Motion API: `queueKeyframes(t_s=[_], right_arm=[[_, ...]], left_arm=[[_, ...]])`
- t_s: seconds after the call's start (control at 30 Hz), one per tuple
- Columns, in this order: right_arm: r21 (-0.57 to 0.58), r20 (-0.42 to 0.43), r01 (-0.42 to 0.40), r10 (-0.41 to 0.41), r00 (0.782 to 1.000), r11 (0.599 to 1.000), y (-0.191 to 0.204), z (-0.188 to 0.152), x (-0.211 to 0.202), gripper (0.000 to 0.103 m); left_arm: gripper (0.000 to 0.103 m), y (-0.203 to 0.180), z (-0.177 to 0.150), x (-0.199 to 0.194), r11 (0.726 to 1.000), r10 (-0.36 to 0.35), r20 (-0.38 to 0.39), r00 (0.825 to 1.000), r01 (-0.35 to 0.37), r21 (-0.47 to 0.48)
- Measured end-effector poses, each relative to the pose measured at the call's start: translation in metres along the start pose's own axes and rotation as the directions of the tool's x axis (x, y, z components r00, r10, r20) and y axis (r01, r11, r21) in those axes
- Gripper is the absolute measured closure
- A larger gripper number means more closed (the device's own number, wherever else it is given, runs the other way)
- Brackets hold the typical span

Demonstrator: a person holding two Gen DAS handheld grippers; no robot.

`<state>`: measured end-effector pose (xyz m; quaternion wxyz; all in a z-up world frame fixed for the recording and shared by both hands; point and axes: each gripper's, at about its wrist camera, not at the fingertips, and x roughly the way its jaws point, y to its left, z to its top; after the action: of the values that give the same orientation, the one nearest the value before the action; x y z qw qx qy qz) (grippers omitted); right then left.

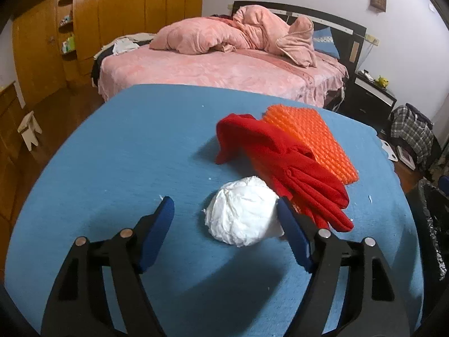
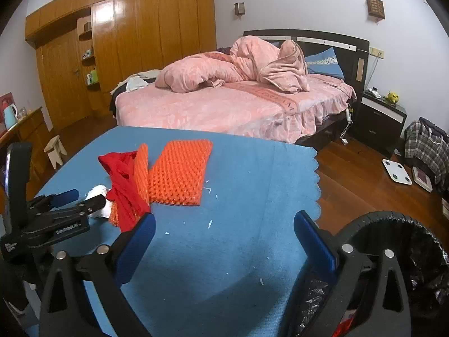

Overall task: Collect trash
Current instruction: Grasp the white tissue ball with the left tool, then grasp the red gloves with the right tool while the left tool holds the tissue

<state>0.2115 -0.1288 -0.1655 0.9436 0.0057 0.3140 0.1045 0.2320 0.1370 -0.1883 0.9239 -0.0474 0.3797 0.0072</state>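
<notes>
With the left tongs [image 1: 224, 210] released around the crumpled white paper ball [image 1: 242, 210], centre it before squeezing, clear of the red cloth [image 1: 280, 157]; right tongs [image 2: 224, 224] hang released, empty.

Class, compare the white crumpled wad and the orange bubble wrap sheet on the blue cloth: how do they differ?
The white crumpled wad is balled up and rounded; the orange bubble wrap sheet lies flat. The wad is plain white, the sheet bright orange and bumpy. The wad looks smaller than the sheet. Both rest on the blue cloth.

Both wrist cams close over blue table [image 1: 118, 146], facing bed [image 2: 224, 109].
</notes>
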Motion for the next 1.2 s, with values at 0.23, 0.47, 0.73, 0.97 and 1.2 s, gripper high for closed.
queueKeyframes(t_s=[0.23,0.47,0.73,0.97,1.2], right_arm=[[-0.006,-0.014,-0.006,0.006,1.000,1.000,0.004,-0.004,0.003,0.006],[-0.013,-0.008,-0.013,0.012,1.000,1.000,0.007,0.000,0.002,0.006],[-0.022,0.024,-0.057,0.058,0.998,0.998,0.021,0.013,0.000,0.006],[-0.064,0.020,-0.168,0.170,0.985,0.984,0.060,0.028,0.012,0.015],[-0.106,-0.028,-0.270,0.268,0.963,0.957,0.102,0.037,0.039,0.031]], left_arm=[[0.059,-0.009,-0.003,0.009,0.996,-0.084,-0.034,0.996,0.085,0.020],[0.065,-0.005,-0.004,-0.003,0.996,-0.090,0.004,0.996,0.090,-0.004],[0.065,0.022,0.004,-0.027,0.998,-0.024,0.055,0.998,0.027,-0.059],[0.065,0.050,0.010,-0.030,0.997,0.051,0.046,0.998,-0.048,-0.068],[0.065,0.077,0.012,-0.028,0.993,0.078,0.032,0.996,-0.075,-0.087]])
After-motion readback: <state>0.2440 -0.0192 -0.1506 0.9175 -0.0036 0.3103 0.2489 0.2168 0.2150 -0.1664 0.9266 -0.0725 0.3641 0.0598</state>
